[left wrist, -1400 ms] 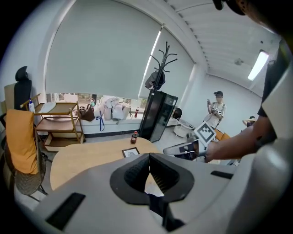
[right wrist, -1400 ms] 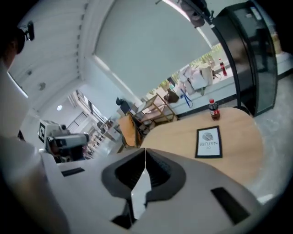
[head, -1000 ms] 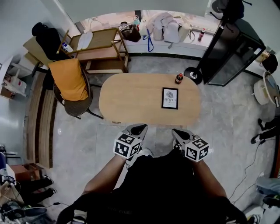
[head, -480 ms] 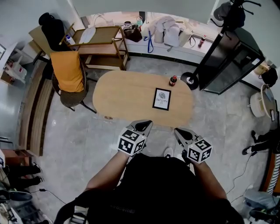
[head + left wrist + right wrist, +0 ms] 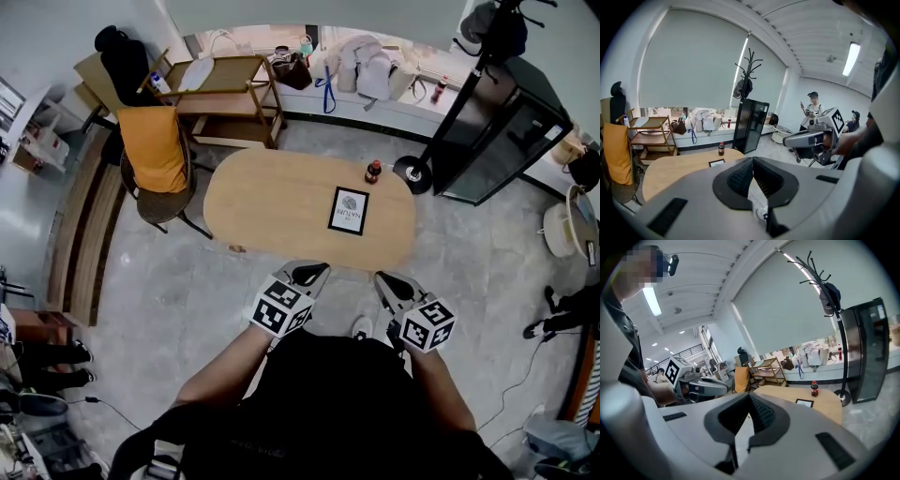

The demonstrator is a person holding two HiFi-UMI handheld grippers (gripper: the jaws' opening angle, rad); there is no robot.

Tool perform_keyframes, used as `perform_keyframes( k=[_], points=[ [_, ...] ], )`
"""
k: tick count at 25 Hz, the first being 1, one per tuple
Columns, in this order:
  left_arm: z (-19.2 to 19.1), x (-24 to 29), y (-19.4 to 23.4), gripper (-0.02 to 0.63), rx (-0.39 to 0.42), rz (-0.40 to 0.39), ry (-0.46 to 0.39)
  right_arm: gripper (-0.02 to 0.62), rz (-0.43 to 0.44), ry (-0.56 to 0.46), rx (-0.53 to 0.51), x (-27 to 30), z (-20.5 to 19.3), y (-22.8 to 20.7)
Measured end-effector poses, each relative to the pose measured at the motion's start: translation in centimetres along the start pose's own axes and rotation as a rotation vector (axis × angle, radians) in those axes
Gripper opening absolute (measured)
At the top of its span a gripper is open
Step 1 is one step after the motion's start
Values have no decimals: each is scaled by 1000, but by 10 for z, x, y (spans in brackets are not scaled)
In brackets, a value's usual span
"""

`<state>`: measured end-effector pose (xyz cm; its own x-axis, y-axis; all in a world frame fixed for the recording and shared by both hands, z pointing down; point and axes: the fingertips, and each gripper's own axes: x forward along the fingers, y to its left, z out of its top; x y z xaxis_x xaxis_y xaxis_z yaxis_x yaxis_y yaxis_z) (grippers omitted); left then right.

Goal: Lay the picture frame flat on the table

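A black picture frame (image 5: 349, 210) with a white print lies flat on the right half of the oval wooden table (image 5: 272, 202). It also shows small in the left gripper view (image 5: 716, 162) and the right gripper view (image 5: 804, 403). Both grippers hang close to my body, short of the table's near edge. My left gripper (image 5: 309, 274) is shut and empty, its pads (image 5: 740, 174) meeting at the tips. My right gripper (image 5: 386, 281) is likewise shut with nothing between its pads (image 5: 761, 412).
A dark soda bottle (image 5: 373, 172) stands at the table's far right edge beyond the frame. A chair with an orange cloth (image 5: 159, 155) sits at the table's left end, a wooden cart (image 5: 225, 94) behind it. A coat stand base (image 5: 410, 173) and black cabinet (image 5: 497, 131) stand right.
The head view has shifted a little, so the table sits slightly higher and further left. Both grippers stay shut near my body. The frame has not moved on the table.
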<state>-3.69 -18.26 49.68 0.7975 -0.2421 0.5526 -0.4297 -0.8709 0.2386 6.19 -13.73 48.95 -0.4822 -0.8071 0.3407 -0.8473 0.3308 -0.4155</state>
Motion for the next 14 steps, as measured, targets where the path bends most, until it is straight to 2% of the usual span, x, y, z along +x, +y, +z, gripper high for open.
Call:
perform_keyframes(
  k=[14],
  points=[
    [1,-2,-1,5,37,-4,20,2,12,1,-11,1,-4,5]
  ],
)
